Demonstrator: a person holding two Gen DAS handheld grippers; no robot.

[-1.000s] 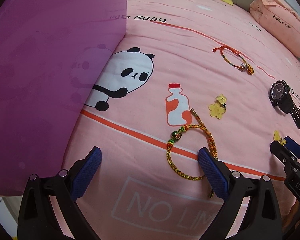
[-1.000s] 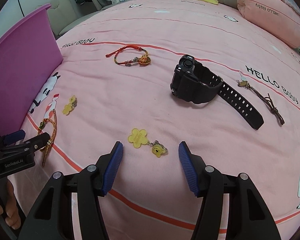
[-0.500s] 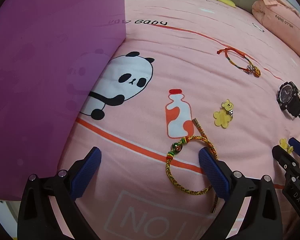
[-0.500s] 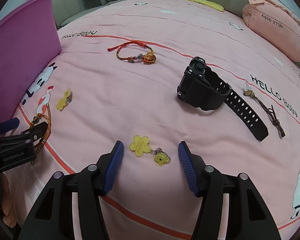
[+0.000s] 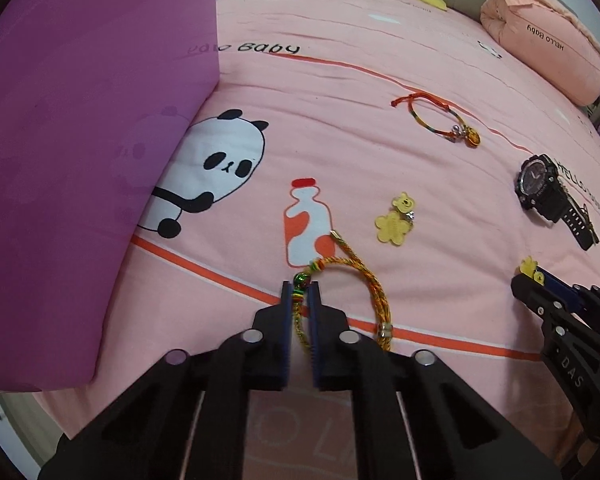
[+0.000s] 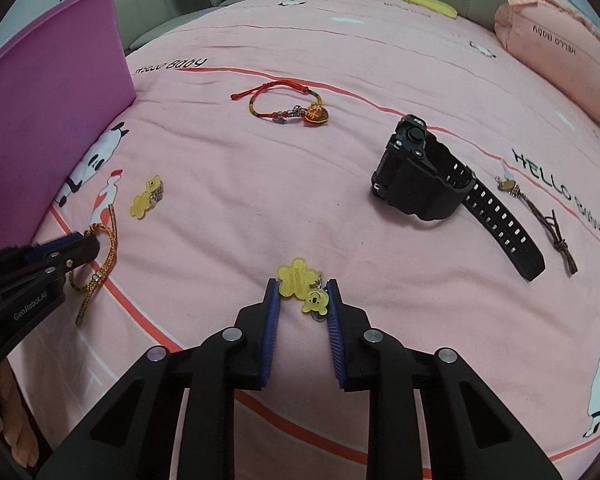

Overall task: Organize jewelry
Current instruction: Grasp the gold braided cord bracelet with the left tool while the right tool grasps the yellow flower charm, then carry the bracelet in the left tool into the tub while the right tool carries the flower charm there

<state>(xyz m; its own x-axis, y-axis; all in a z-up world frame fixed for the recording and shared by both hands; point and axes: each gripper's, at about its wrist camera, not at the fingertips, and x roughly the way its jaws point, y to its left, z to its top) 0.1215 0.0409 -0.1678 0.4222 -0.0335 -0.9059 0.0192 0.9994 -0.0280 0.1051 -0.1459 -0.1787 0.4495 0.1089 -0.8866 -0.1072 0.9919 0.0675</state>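
L gripper (image 5: 300, 294), black w/ blue ribbed pads, is clamped on the yellow-orange braided cord bracelet (image 5: 374, 300): pads nearly together w/ the cord's bead end pinched between them, a green bead poking out just past the tips. Rest of the bracelet loops off to the right on the pink printed bedsheet (image 5: 340, 120), crossing the sheet's orange stripe; one loose tail runs up toward the printed milk-bottle pic. From the R wrist cam the same gripper shows at the left edge w/ the bracelet (image 6: 104, 256) trailing below its tips.

R gripper (image 6: 302, 294) has its jaws part-way apart, one pad each side of the yellow flower-and-bear acrylic charm (image 6: 304, 288); bear piece sits just beside the right pad, flower piece by the left pad. Can't tell if either pad actually touches it. Charm lies flat on the sheet.

Other stuff on the bed: a second yellow bear/flower charm (image 5: 396, 220) right of the bottle print; red string bracelet w/ gold heart pendant (image 6: 292, 108) farther back; chunky black digital watch (image 6: 428, 184) on its side, strap stretched toward the right; thin brown leather cord w/ small metal tag (image 6: 540, 216) just beyond the strap. Purple plastic bin wall (image 5: 80, 140) stands at the left, near the panda print. Pink pillow (image 6: 560, 60) at far right back.
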